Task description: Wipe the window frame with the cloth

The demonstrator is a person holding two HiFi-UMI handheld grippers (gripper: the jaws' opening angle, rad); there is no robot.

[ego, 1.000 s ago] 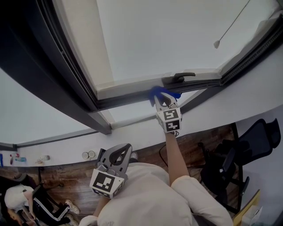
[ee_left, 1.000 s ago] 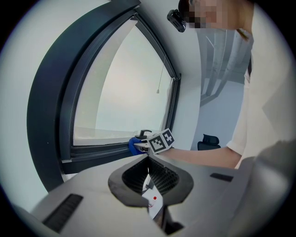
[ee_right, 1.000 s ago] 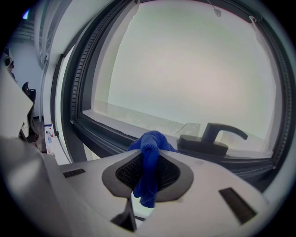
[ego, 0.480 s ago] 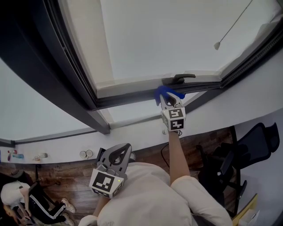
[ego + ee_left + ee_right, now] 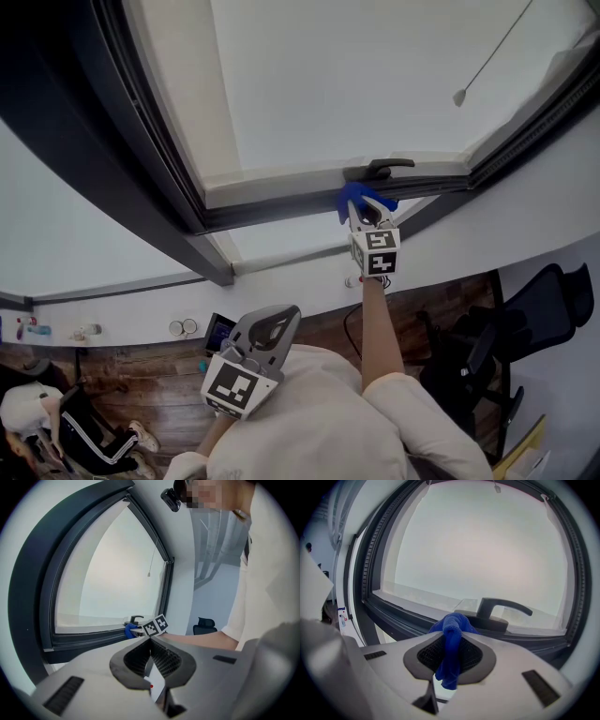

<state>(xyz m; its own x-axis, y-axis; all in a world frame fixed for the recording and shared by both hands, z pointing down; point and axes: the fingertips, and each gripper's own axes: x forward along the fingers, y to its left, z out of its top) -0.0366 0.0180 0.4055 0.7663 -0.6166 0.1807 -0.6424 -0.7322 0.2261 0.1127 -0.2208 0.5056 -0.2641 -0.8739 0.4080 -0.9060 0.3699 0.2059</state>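
**Jaws, right gripper** (image 5: 451,644): clamped on blue cloth (image 5: 452,623). One fold pinched between them, bunched head standing proud in front, short tail hanging behind. Cloth head at the bottom rail of the dark window frame (image 5: 396,617), just beside the window handle (image 5: 502,607). Looks to be touching the rail, though actual contact not confirmable.

**Handling of cloth, as judged:** light, soft and limp, with a looped, towel-like pile. No breakage risk. Liable to creep out of a thin pinch when dragged along the rail. Best taken at a gathered bunch near mid-cloth, with enough left ahead of the jaws to hold hard tips off the frame and handle.

**Jaws, left gripper** (image 5: 150,640): shut together with nothing between them. Held low and idle, well apart from the window.

**Count:**
- Grippers: two.
- Cloth: one.
- Window frame: one.
- Handle: one, a black lever lying along the rail.
- Blind pull cord (image 5: 458,95): one, hanging over the pane.
- Office chair (image 5: 558,281): one, dark, far right.
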